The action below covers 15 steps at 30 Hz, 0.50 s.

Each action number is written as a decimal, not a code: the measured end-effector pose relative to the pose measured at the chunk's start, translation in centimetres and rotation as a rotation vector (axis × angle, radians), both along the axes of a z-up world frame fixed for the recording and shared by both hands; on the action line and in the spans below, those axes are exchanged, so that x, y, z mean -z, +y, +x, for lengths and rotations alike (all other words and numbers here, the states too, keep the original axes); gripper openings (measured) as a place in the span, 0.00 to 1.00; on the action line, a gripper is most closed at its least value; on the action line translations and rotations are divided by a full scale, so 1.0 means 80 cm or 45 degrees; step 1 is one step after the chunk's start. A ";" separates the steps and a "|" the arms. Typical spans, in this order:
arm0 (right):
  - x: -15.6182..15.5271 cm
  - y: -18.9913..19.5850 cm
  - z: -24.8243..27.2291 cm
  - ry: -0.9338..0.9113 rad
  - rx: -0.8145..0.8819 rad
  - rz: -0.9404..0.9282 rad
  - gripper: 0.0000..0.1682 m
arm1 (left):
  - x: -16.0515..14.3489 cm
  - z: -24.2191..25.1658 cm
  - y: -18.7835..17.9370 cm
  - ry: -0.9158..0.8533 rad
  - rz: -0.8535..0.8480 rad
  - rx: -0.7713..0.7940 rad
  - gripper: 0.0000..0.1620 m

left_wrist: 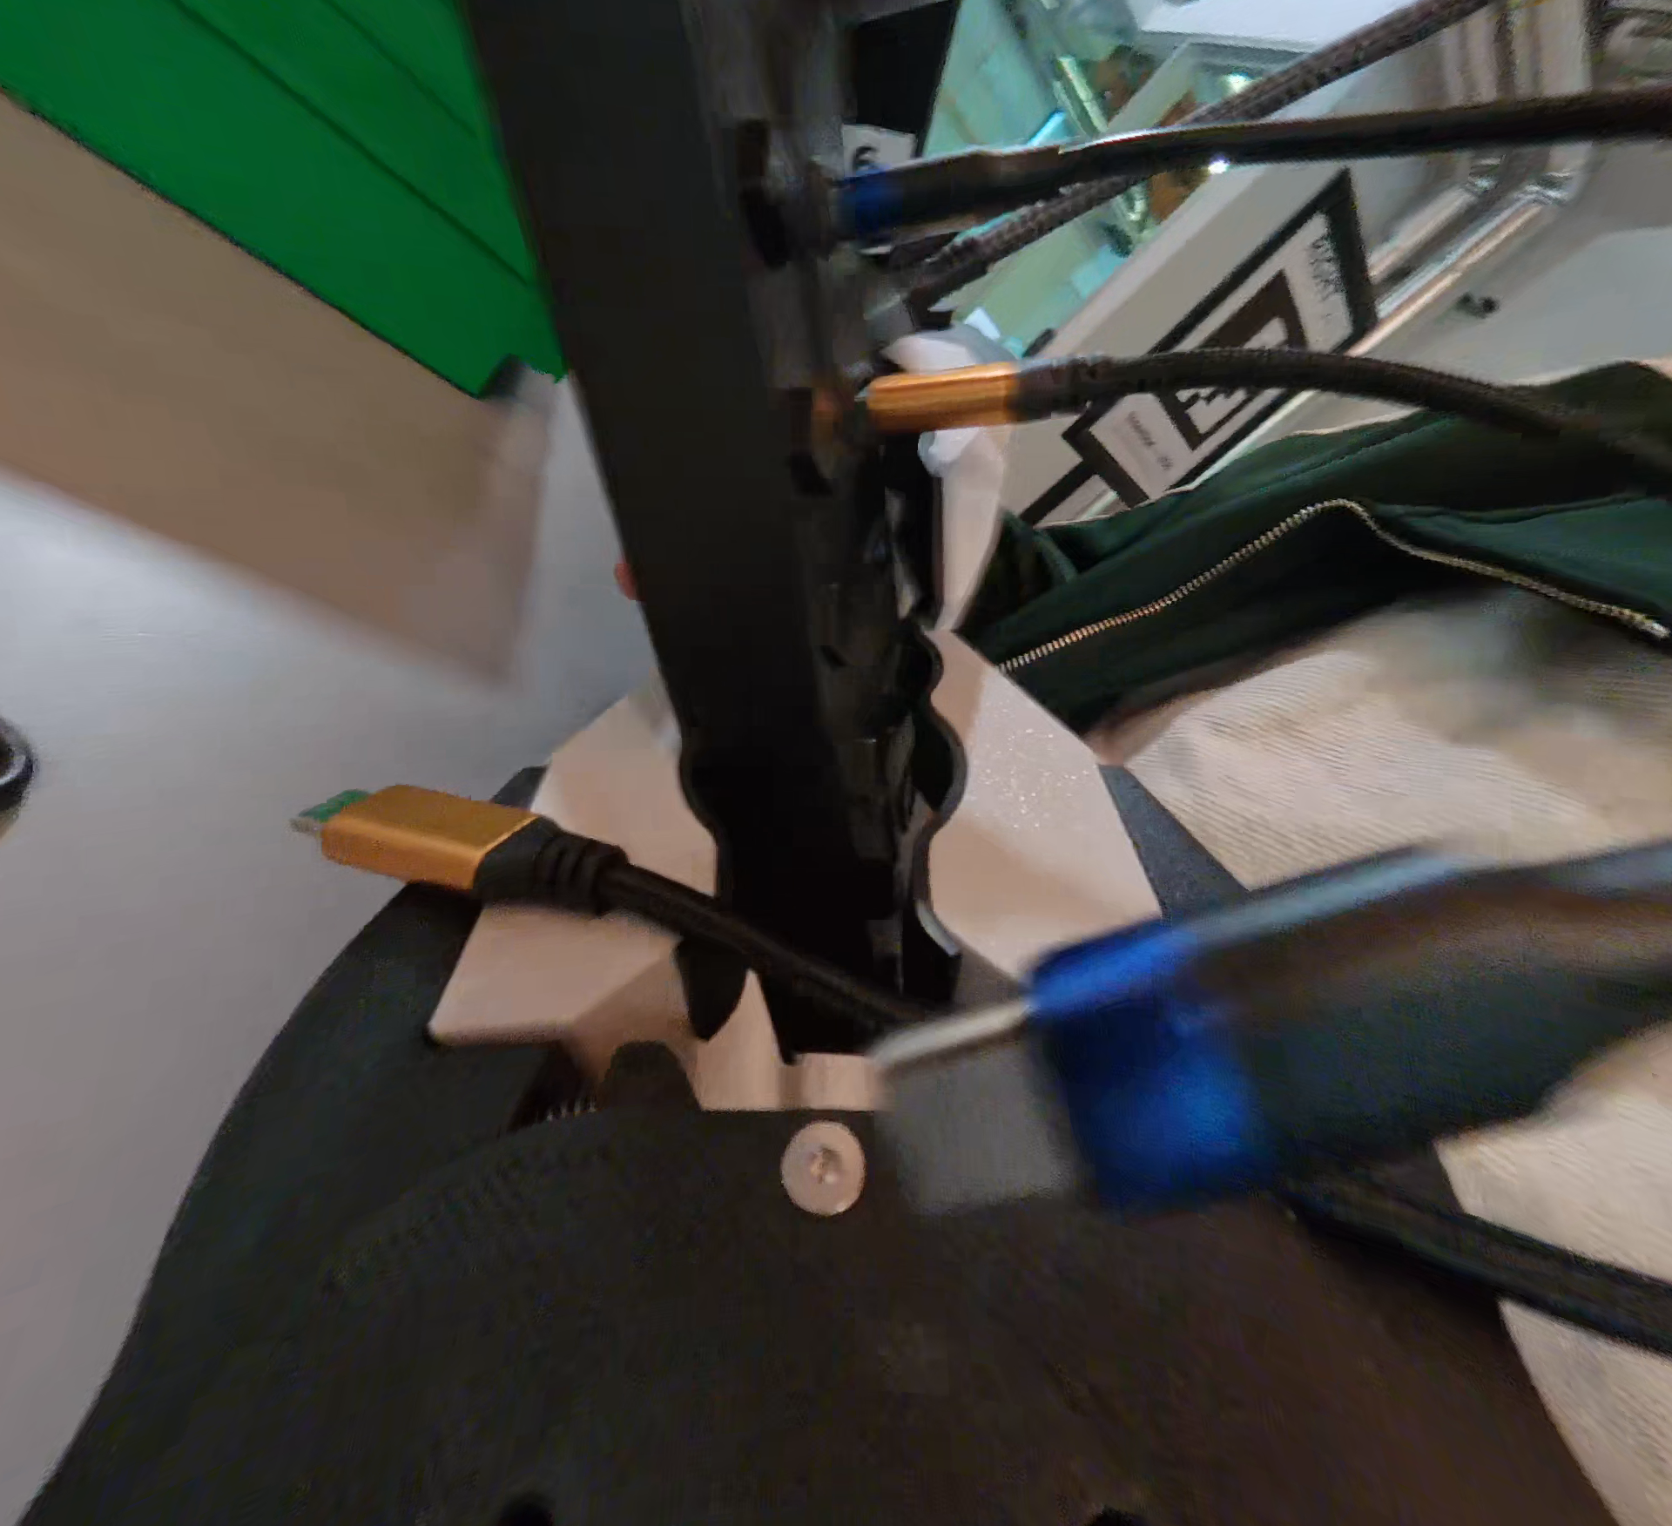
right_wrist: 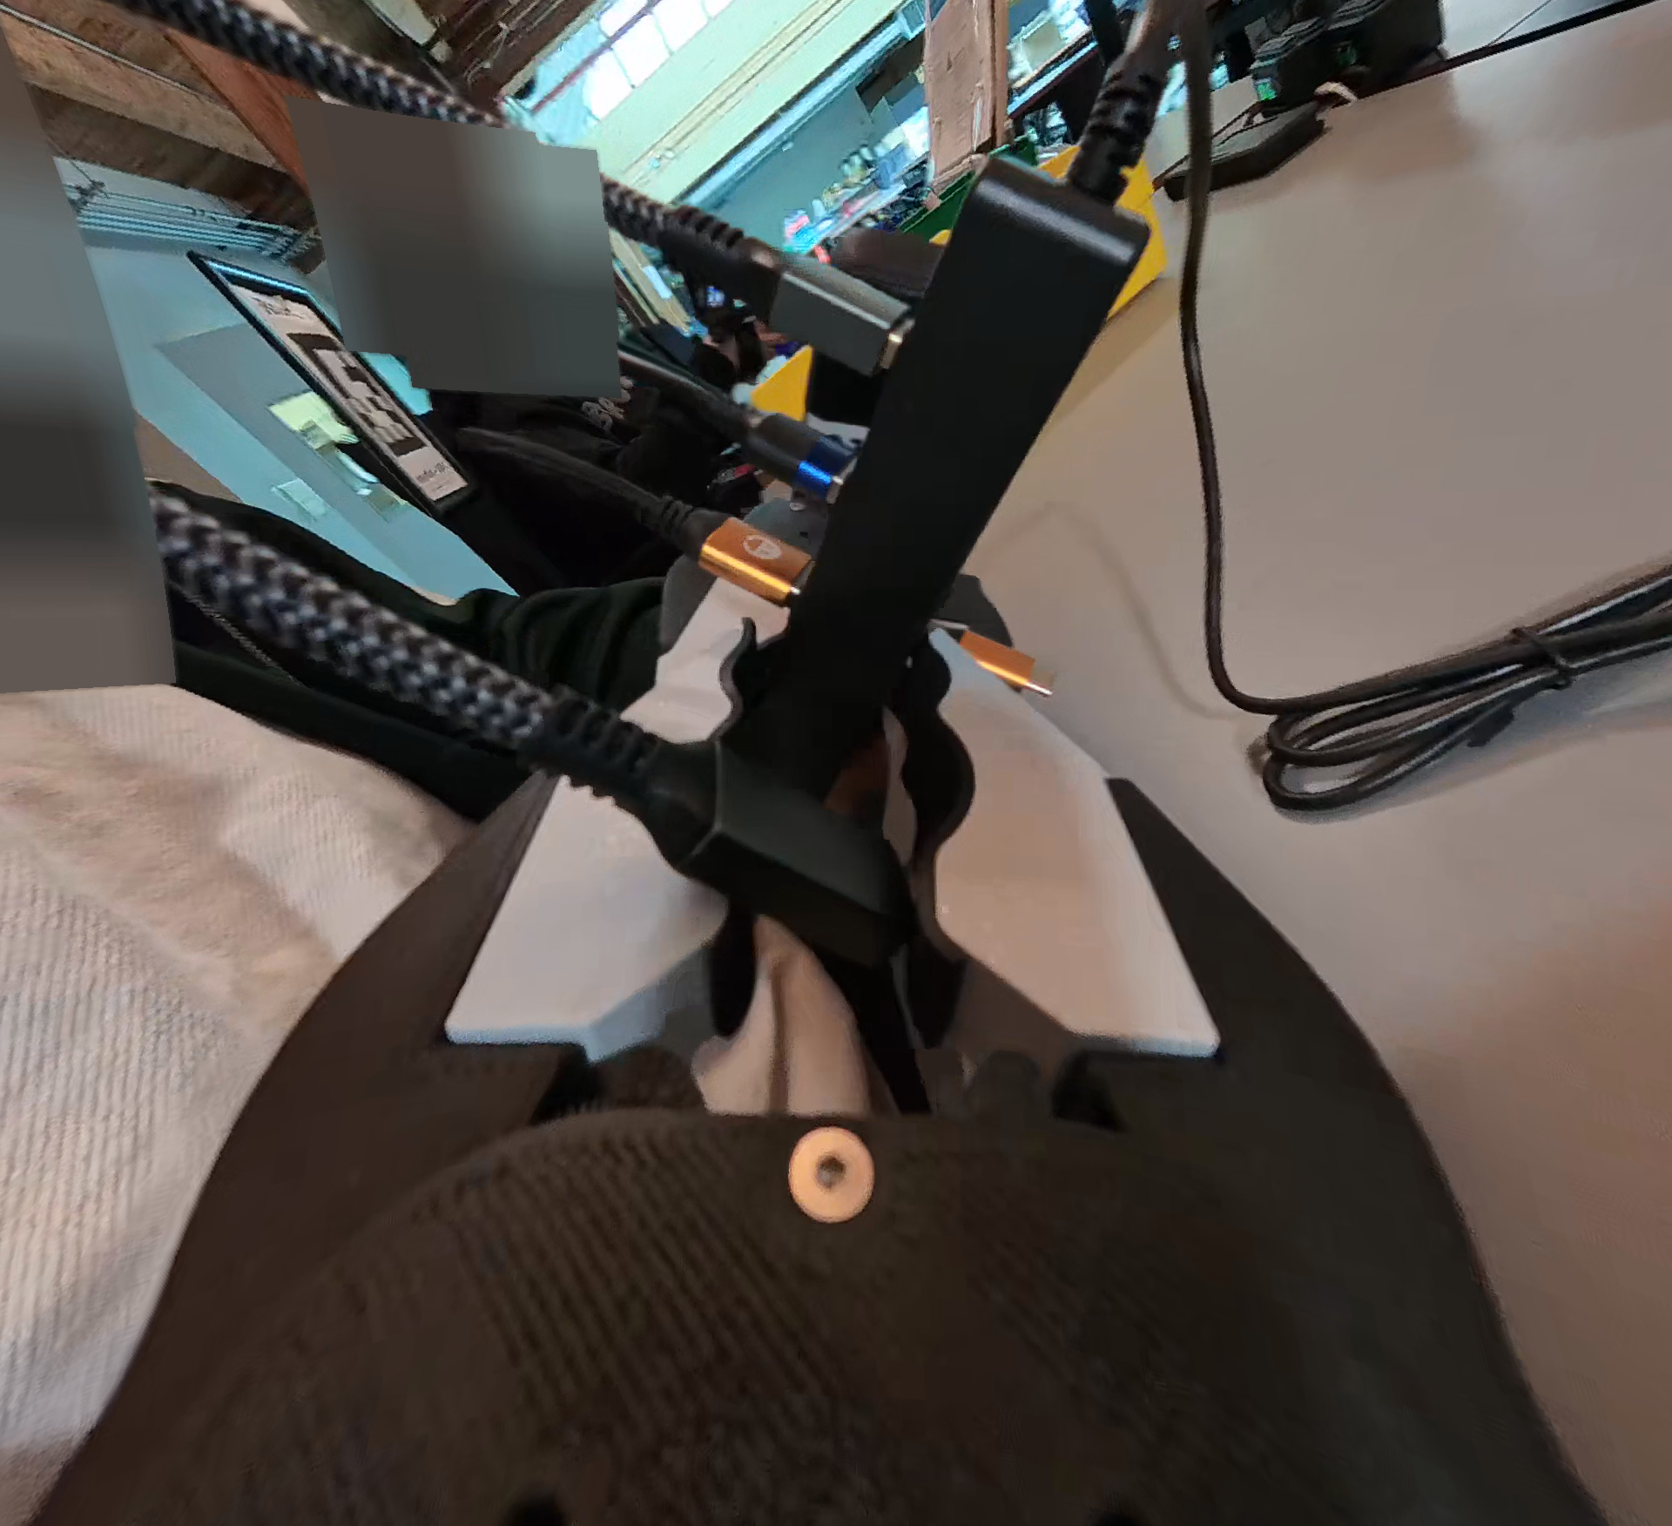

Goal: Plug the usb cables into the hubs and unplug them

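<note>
- Left gripper (left_wrist: pixel 814 921): closed on black hub (left_wrist: pixel 633 306); orange plug (left_wrist: pixel 941 397) at 3 o'clock.
- Right gripper (right_wrist: pixel 814 849): clamped on dark connector (right_wrist: pixel 778 858) beside the hub.
- Table (right_wrist: pixel 1357 487): open surface toward 2 o'clock.
- Framed sign (right_wrist: pixel 344 388): print present, unreadable.

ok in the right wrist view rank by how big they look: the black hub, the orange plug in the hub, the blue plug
1. black hub, by far the largest
2. orange plug
3. blue plug, which looks slightly smaller, but it sits farther from the camera and is partly hidden by the hub, so the last two are unsure.
</note>
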State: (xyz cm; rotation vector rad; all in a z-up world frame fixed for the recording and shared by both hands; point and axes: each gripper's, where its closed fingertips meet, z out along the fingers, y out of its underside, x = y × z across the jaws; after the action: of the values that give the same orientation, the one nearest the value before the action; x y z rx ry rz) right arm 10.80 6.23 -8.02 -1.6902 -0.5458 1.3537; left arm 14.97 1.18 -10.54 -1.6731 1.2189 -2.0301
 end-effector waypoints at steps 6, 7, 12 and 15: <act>-0.018 0.020 0.027 -0.099 0.219 0.215 0.36 | -0.021 -0.005 0.029 -0.077 -0.135 -0.118 0.14; -0.023 0.024 0.037 -0.111 0.272 0.246 0.38 | -0.020 -0.006 0.033 -0.075 -0.150 -0.131 0.14; -0.058 0.034 0.090 -0.160 0.574 0.492 0.39 | -0.015 -0.004 0.026 -0.041 -0.208 -0.080 0.14; -0.066 0.028 0.095 -0.230 0.609 0.623 0.27 | -0.008 0.002 0.012 0.010 -0.262 -0.025 0.14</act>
State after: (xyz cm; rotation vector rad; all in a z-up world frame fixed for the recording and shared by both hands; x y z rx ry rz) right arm 18.36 8.48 -2.76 -1.4184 -0.4843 0.6623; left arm 15.13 2.13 -9.91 -1.7758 1.0211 -2.2036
